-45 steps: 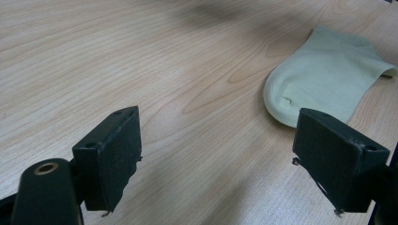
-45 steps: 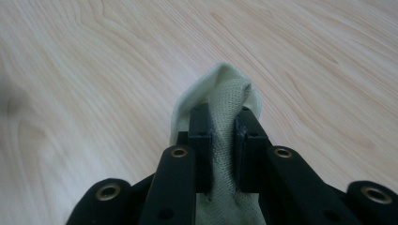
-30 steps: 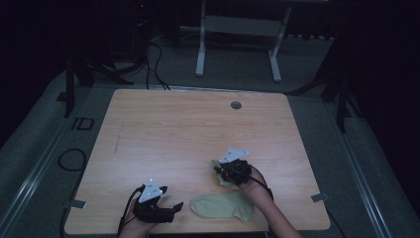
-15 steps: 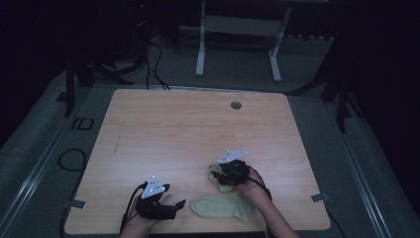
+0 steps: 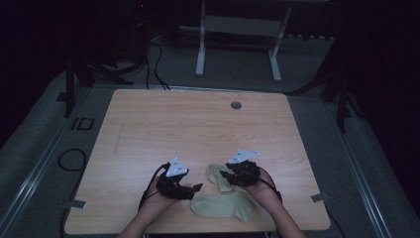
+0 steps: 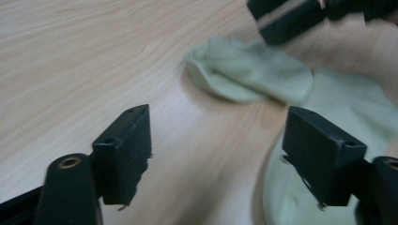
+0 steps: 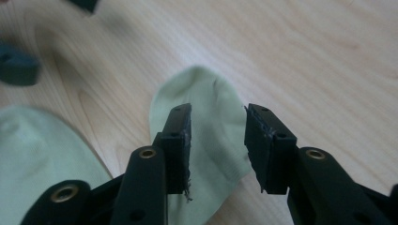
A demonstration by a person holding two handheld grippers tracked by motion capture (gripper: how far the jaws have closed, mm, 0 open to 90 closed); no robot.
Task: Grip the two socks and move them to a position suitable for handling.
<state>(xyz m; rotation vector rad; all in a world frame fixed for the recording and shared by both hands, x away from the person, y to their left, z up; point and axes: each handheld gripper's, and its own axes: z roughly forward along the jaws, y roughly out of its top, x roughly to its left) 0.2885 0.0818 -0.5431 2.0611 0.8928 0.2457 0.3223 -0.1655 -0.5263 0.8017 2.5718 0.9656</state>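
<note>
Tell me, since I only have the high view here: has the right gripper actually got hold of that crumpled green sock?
Observer: No. In the right gripper view, the right gripper has its jaws apart over the crumpled sock. They have just been closing, but neither pad presses the fabric.
Operator: And the left gripper?
Observer: The left gripper is open. Its jaws have just been closing a little, with bare table between them.
Operator: Is it near the other sock?
Observer: In the left gripper view, one jaw overlaps the edge of the flat sock. I cannot tell whether it touches.
</note>
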